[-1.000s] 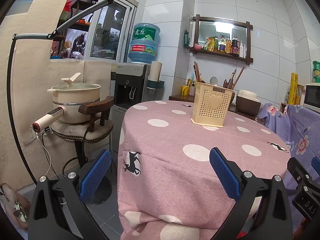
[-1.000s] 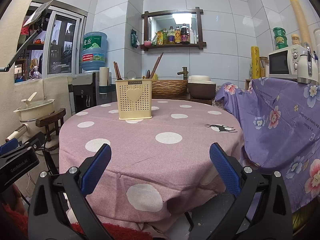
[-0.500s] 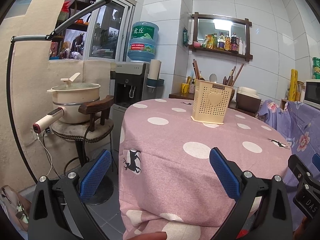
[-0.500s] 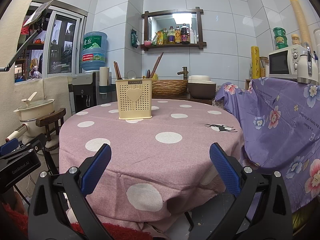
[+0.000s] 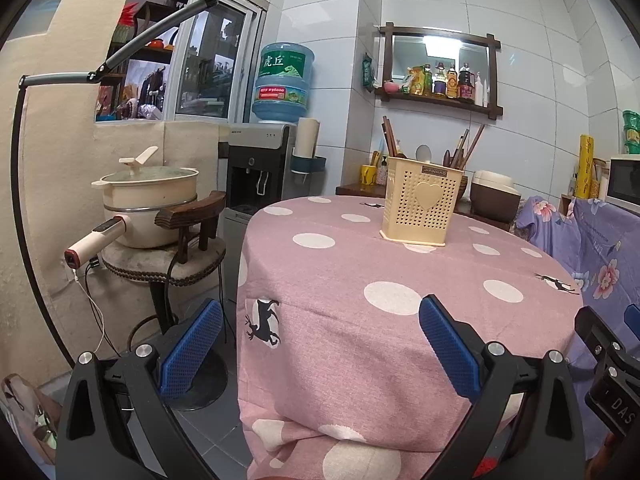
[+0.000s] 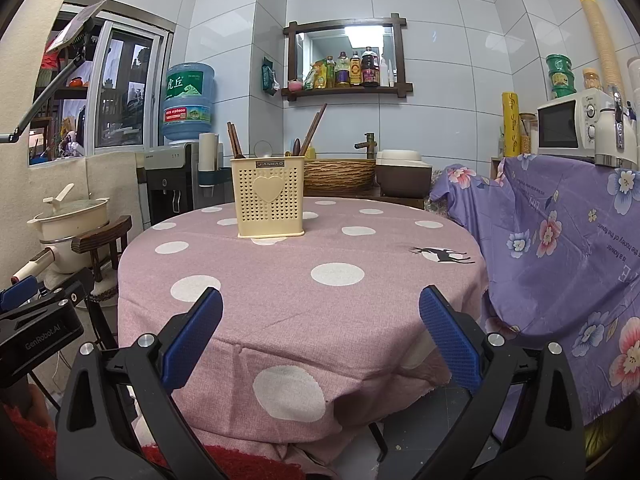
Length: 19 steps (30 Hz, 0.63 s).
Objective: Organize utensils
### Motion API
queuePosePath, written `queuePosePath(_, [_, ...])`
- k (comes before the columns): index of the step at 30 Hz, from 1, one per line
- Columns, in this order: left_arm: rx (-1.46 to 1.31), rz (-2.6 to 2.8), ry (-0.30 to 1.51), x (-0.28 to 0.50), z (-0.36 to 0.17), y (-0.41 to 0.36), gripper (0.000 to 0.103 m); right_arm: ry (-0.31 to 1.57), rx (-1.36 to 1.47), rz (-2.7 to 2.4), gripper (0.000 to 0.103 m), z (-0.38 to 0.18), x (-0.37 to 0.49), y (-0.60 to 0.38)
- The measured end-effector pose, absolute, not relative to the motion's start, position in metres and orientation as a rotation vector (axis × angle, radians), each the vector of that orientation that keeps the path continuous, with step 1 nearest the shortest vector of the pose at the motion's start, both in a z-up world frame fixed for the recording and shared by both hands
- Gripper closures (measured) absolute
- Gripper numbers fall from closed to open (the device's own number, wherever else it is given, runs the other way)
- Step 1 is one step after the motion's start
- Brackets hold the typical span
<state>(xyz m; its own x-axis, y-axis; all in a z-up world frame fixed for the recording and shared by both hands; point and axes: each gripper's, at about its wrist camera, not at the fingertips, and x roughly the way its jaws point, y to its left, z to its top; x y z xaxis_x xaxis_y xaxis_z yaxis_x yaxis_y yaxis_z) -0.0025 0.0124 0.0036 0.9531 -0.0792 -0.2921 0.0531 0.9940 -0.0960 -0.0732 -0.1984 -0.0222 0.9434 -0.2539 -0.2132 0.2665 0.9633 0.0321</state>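
A cream perforated plastic utensil basket point(image 6: 267, 197), holding brown wooden chopsticks point(image 6: 313, 128) and spoons, is set upright on the pink polka-dot tabletop point(image 6: 336, 272), well ahead of both grippers. The right hand-held gripper point(image 6: 320, 330) and left hand-held gripper point(image 5: 318, 340) are held wide apart, empty, at the near edge.

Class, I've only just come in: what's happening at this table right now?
A person holds two grippers at the near edge of a round table covered in a pink spotted cloth. The left gripper and right gripper are both open and hold nothing. Farther back on the table stands a cream utensil holder with a few wooden utensils sticking out of it. Neither gripper is touching it, so no handling is under way.
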Motion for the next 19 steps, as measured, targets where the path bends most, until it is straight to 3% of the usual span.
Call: queuePosePath(19, [-0.088, -0.057, 0.312, -0.0003, 0.0029, 0.0148, 0.005, 0.211, 0.062, -0.266, 0.006, -0.0227, -0.074, -0.1976])
